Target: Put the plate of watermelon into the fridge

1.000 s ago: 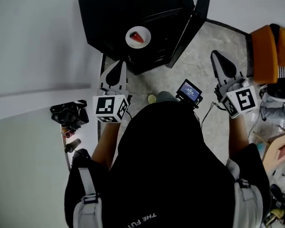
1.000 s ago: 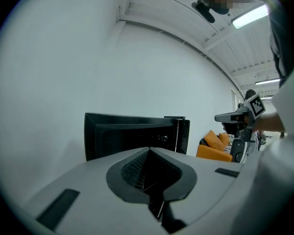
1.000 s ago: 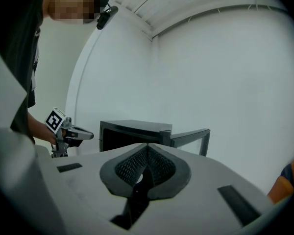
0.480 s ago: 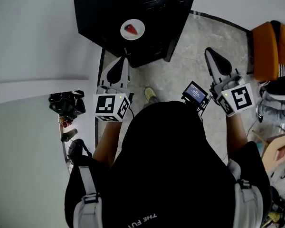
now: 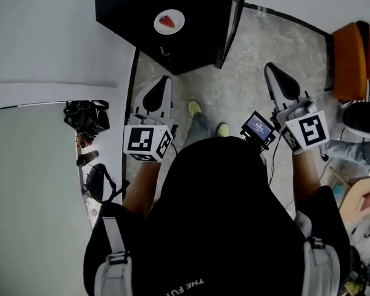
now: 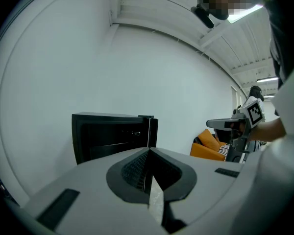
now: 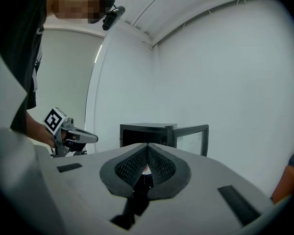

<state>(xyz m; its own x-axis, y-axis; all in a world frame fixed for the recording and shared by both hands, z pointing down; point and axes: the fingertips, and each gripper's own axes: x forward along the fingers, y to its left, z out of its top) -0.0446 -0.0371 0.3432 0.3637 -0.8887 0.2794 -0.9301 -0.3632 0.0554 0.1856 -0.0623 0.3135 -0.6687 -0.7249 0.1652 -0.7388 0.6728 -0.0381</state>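
Observation:
A white plate with a red watermelon slice (image 5: 169,21) sits inside the black fridge (image 5: 129,11), whose door (image 5: 231,23) stands open to the right. Both grippers hang over the stone floor, well short of the fridge. My left gripper (image 5: 162,79) is shut and empty, pointing at the fridge's left front (image 6: 108,136). My right gripper (image 5: 271,68) is also shut with nothing in it. A sliver of the plate (image 7: 146,169) shows below the closed tips of the right gripper (image 7: 147,146). The left gripper's tips (image 6: 148,151) meet as well.
An orange chair (image 5: 351,60) stands at the right. A black bag or camera (image 5: 86,119) and small items lie on the white surface at the left. A small screen (image 5: 257,127) hangs in front of the person, whose shoes (image 5: 194,108) stand on the floor between the grippers.
The person has stepped back from the fridge. Both grippers have drawn away from it, staying shut, and the fridge with the plate now sits higher in the head view.

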